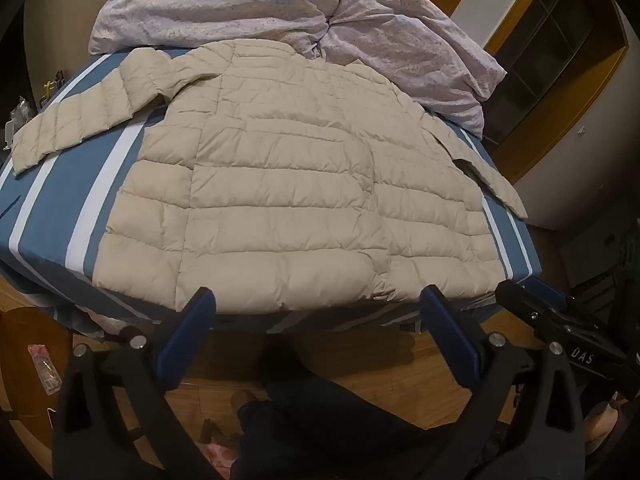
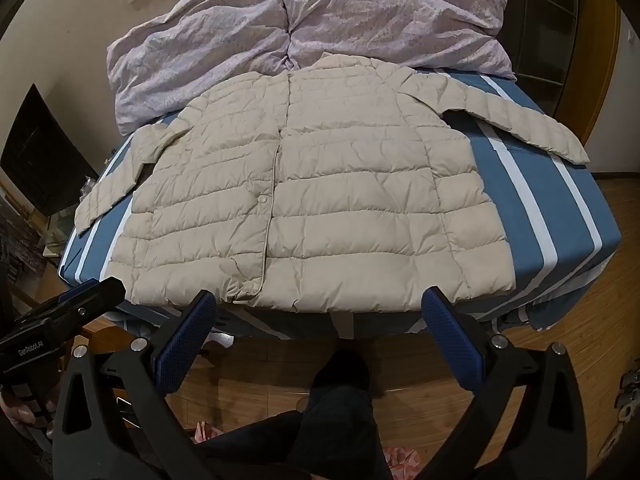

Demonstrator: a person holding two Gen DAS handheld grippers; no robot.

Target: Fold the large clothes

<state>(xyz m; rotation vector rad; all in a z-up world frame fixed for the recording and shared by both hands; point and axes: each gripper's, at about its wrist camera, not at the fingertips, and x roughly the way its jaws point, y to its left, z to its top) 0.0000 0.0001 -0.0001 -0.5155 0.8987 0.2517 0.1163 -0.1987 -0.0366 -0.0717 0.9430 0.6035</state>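
Observation:
A beige quilted down jacket (image 1: 280,184) lies flat and front side up on the bed, both sleeves spread out to the sides; it also shows in the right wrist view (image 2: 320,200). Its hem lies along the bed's near edge. My left gripper (image 1: 316,300) is open and empty, hovering just in front of the hem. My right gripper (image 2: 318,304) is open and empty, also just in front of the hem. The right gripper shows at the right of the left wrist view (image 1: 532,300).
The bed has a blue sheet with white stripes (image 1: 52,208). A crumpled lilac duvet (image 2: 304,24) is piled at the bed's far end, behind the jacket's collar. Below are a wooden floor (image 2: 560,340) and the person's dark-trousered legs (image 2: 340,400).

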